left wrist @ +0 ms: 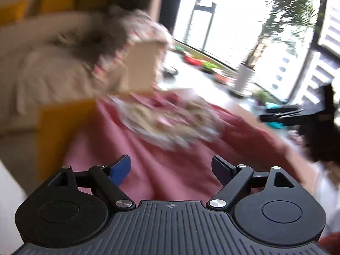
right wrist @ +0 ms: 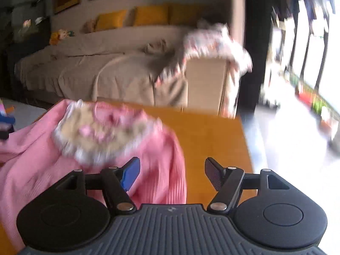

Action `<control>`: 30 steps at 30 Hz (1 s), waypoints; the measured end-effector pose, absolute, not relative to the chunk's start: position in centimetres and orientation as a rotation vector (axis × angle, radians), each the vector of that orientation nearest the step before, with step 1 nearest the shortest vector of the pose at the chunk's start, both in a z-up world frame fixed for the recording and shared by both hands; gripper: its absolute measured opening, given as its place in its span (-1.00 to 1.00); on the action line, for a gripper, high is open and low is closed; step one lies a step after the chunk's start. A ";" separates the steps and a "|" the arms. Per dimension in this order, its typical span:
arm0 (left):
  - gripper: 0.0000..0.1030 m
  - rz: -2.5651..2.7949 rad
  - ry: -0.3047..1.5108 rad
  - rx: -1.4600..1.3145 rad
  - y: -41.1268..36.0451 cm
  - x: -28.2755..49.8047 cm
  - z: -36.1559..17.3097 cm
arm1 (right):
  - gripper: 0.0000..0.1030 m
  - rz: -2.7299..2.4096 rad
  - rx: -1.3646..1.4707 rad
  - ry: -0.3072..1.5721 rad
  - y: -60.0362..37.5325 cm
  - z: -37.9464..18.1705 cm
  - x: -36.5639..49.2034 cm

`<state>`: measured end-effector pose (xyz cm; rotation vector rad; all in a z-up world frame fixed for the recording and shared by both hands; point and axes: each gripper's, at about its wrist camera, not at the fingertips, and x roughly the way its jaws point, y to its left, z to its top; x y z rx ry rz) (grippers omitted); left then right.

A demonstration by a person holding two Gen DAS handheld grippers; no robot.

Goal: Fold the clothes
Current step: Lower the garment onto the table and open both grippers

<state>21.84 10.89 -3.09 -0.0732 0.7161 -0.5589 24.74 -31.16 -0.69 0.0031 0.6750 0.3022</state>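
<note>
Both grippers (left wrist: pixel 171 170) (right wrist: pixel 172 175) agape; pink garment (right wrist: pixel 157 170) near table (right wrist: pixel 212 148) edge, rt side bare

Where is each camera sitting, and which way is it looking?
Left wrist: sits on the left gripper, looking over the pink garment toward the windows; its open fingers show, and the right gripper at the right edge.
Right wrist: sits on the right gripper, looking across the wooden table toward the beige sofa; only its open fingers show.
Shared: the pink garment with its frilly collar, the sofa and the floral cloth on it.
</note>
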 end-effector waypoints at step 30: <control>0.92 -0.259 0.694 -0.073 16.1 18.1 -3.3 | -0.60 0.215 -0.114 0.600 -31.4 0.0 20.8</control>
